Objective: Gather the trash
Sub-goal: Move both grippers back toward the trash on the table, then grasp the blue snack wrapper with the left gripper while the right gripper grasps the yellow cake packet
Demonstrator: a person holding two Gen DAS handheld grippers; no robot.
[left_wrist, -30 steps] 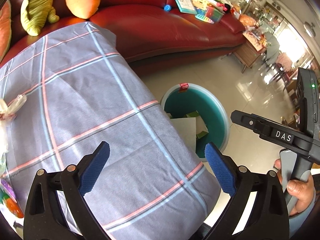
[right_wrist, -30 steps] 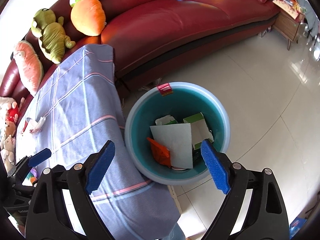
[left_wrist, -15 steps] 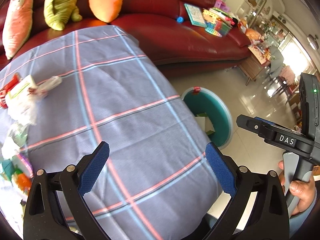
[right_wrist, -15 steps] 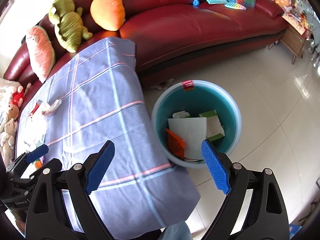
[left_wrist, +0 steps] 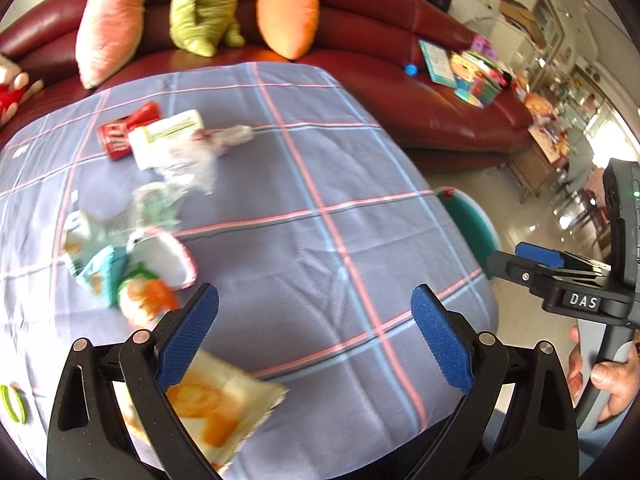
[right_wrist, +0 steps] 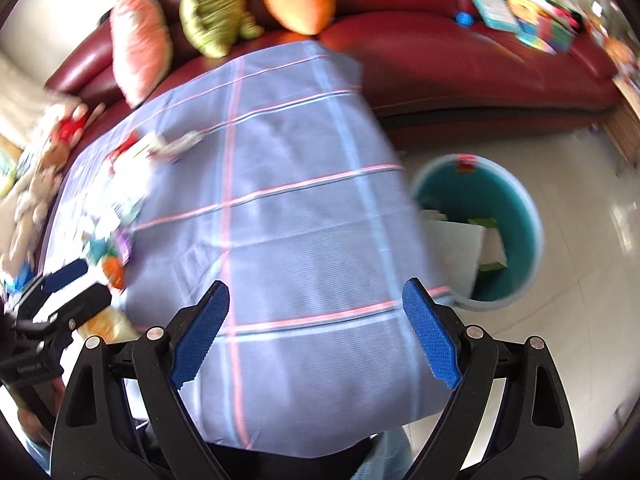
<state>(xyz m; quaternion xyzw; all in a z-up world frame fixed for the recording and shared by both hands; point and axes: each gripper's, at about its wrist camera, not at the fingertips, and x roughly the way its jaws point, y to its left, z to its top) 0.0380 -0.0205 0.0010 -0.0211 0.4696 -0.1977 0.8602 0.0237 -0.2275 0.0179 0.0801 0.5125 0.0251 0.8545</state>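
Note:
Several wrappers lie on the checked tablecloth point(left_wrist: 320, 208): a red packet point(left_wrist: 124, 132), a white packet point(left_wrist: 168, 140), crumpled clear plastic point(left_wrist: 156, 204), an orange and green packet point(left_wrist: 144, 300) and a yellow-orange packet point(left_wrist: 216, 400) under my left gripper's left finger. My left gripper point(left_wrist: 316, 324) hangs open over the cloth, nothing between its pads. My right gripper point(right_wrist: 316, 328) is open too, above the cloth's right part. The teal bin point(right_wrist: 516, 204) stands on the floor to the right, holding paper and boxes point(right_wrist: 456, 248). In the left wrist view only the bin's rim point(left_wrist: 476, 224) shows.
A red sofa point(left_wrist: 400, 92) runs behind the table with plush toys point(left_wrist: 200, 4) and a carrot cushion point(left_wrist: 288, 12); books and toys point(left_wrist: 472, 72) lie further right. A hand point(left_wrist: 608, 376) holds the right gripper's handle. Tiled floor point(right_wrist: 580, 184) surrounds the bin.
Both grippers have swung left, away from the bin and over the table; the wrappers have come into the left wrist view. Both stay open and empty.

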